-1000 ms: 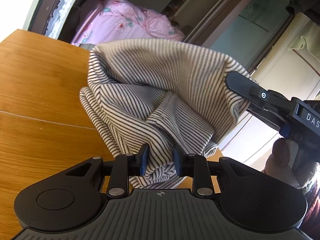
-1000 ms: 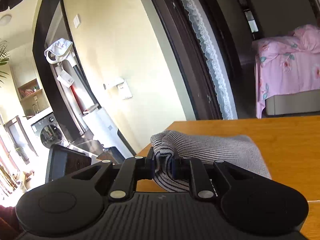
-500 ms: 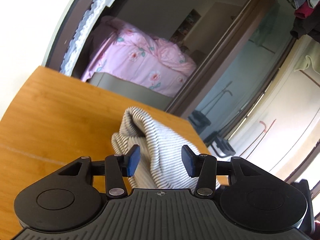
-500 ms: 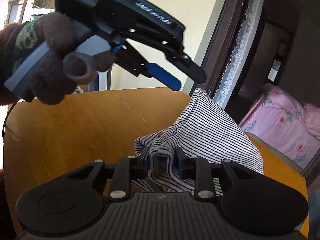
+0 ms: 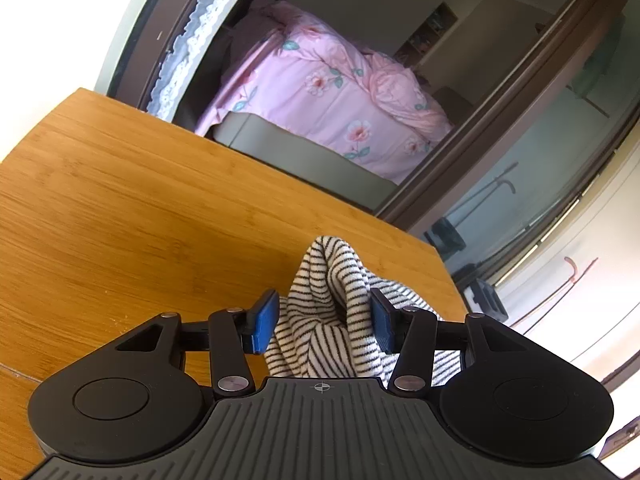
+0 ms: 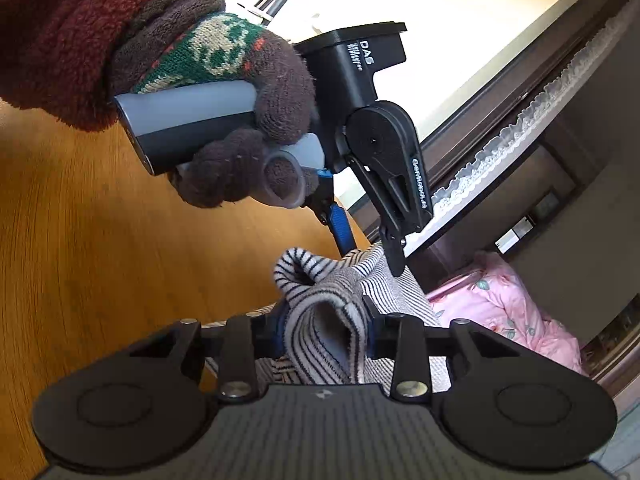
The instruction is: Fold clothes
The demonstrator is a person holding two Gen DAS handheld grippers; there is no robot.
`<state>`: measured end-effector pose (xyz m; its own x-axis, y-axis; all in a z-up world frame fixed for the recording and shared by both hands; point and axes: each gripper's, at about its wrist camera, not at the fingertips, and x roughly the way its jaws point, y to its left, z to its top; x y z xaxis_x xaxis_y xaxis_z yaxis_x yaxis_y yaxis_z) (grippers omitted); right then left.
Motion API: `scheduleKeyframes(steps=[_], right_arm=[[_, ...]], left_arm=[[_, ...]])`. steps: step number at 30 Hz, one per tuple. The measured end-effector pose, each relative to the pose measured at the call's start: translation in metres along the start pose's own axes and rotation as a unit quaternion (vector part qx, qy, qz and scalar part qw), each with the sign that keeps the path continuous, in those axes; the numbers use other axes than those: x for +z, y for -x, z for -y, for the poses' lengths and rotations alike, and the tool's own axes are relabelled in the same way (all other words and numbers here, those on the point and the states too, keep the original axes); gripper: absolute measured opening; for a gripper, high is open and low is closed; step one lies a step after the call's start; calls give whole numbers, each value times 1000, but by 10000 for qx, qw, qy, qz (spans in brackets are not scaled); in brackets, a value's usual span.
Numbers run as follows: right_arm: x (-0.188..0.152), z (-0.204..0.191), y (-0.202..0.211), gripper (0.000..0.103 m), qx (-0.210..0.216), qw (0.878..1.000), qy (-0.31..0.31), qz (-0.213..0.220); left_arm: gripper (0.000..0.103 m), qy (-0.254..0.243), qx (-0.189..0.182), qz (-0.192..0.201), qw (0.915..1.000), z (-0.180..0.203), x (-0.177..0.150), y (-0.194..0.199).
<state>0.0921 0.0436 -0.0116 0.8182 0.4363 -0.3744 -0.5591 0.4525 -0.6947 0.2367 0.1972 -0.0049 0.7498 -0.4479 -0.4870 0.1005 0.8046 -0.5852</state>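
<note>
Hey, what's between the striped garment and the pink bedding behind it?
In the left wrist view, only bare wooden table runs from the striped garment to the table's far edge; beyond that stands the bed with the pink bedding.

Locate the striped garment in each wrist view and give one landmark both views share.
Left wrist: striped garment at lower centre, bunched between the left tool's blue pads.
Right wrist: garment at lower centre, a fold between the right tool's pads.
Shared landmark: pink floral bedding.

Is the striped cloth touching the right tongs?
Touching. The right wrist view shows a fold of the black-and-white striped cloth filling the gap of the right tongs, against both inner faces.
</note>
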Motion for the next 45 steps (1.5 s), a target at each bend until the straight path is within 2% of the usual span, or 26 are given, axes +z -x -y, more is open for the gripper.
scheduleKeyframes(steps=[3, 5, 8, 10, 12, 14, 16, 20, 23, 24, 25, 26, 28, 30, 32, 33, 35, 37, 38, 40, 42, 45], right_arm=[[0, 20, 16, 31, 44, 9999, 111, -89], [-2, 24, 18, 31, 277, 9993, 131, -235], [-9, 5, 11, 31, 592, 9967, 369, -417], [-10, -7, 6, 32, 588, 9966, 425, -399], [-9, -12, 2, 33, 542, 9972, 352, -369], [-8, -14, -1, 33, 543, 9975, 286, -349], [-6, -12, -3, 34, 583, 9974, 250, -340], [-3, -9, -2, 38, 628, 9975, 0, -326], [-3, 8, 8, 48, 788, 9951, -547, -247], [-4, 18, 14, 57, 873, 9929, -788, -182], [-6, 28, 21, 63, 957, 9900, -1029, -118], [-7, 41, 26, 72, 937, 9873, -1278, -48], [-11, 71, 33, 78, 920, 9776, -1894, 78], [-22, 104, 32, 86, 882, 9591, -2683, 179], [-42, 128, 26, 87, 791, 9335, -3495, 148], [-48, 134, 16, 87, 789, 9247, -3724, 48], [-59, 130, -6, 87, 848, 9180, -3857, -357], [-73, 109, -19, 89, 784, 9240, -3676, -700], [-78, 101, -14, 91, 645, 9265, -3660, -587], [-82, 100, -7, 91, 567, 9210, -3820, -509], [-85, 100, -6, 91, 550, 9168, -3927, -473], [-85, 92, -5, 92, 430, 9197, -3883, -385]], left_arm=[[53, -209, -152, 92, 9996, 13, 3, 6], [53, -349, -175, 119, 9992, 22, 2, 5], [52, -561, 185, 179, 9981, 29, -2, 11], [51, -669, 421, 275, 9965, 32, -4, 19], [51, -693, 529, 532, 9948, 37, -2, 40], [51, -737, 441, 804, 9931, 45, 2, 61], [52, -770, 153, 988, 9920, 56, 4, 77], [55, -608, -784, 345, 9945, 67, -3, 49], [54, -467, -460, -96, 9978, 51, -20, 11], [51, -419, -329, -242, 9983, 45, -25, -2], [46, -388, -333, -208, 9985, 38, -29, -7], [45, -310, -407, -177, 9985, 33, -29, -7], [45, -180, -516, -168, 9984, 27, -27, -6], [45, -189, -520, -196, 9983, 27, -25, -7], [45, -360, -476, -171, 9981, 26, -27, -5], [45, -407, -462, -147, 9980, 27, -29, -5], [45, -461, -453, -105, 9979, 27, -30, -4], [45, -471, -470, -92, 9977, 27, -31, -4], [45, -458, -492, -84, 9977, 26, -30, -2], [45, -458, -457, -28, 9979, 25, -28, 1], [45, -551, -256, 103, 9981, 26, -25, 6], [45, -725, 41, 229, 9971, 28, -20, 8]])
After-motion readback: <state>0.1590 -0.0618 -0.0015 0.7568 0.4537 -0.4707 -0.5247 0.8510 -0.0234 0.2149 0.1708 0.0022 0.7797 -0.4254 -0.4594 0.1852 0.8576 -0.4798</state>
